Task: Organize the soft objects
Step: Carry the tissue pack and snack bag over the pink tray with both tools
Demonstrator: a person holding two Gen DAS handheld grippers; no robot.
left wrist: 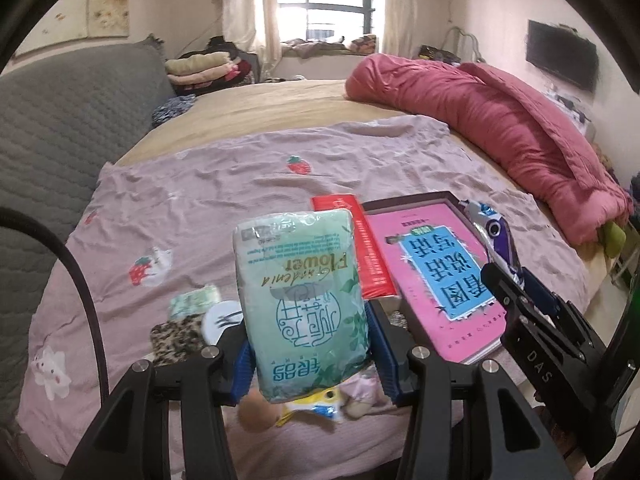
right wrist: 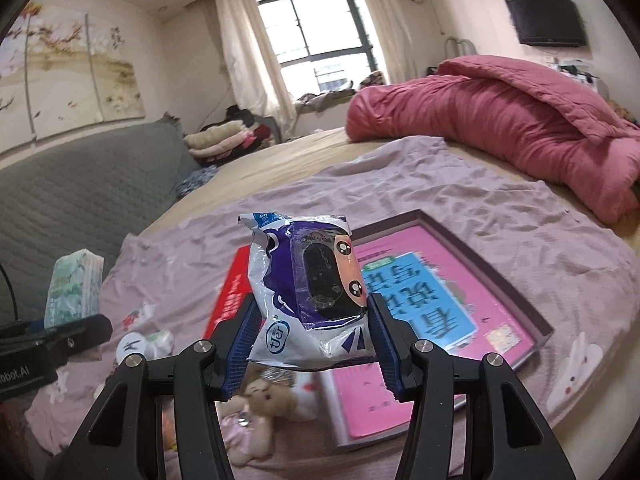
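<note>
My left gripper point(left wrist: 310, 354) is shut on a green tissue pack point(left wrist: 300, 296) and holds it upright above the bed. The pack also shows in the right wrist view point(right wrist: 74, 284). My right gripper point(right wrist: 310, 344) is shut on a purple and white plastic packet point(right wrist: 308, 284), held above the bed. That packet shows at the right in the left wrist view point(left wrist: 490, 228). A small plush doll point(right wrist: 264, 400) lies on the pink sheet point(right wrist: 440, 184) below both grippers. A leopard-print soft item point(left wrist: 176, 338) and a small white pouch point(left wrist: 220, 316) lie left of it.
A pink book in a dark shallow box point(right wrist: 460, 304) and a red book point(left wrist: 370, 244) lie on the sheet. A rolled red quilt point(right wrist: 520, 120) lies at the back right. A grey sofa point(left wrist: 60, 120) stands at the left, with folded clothes point(left wrist: 200, 68) beyond.
</note>
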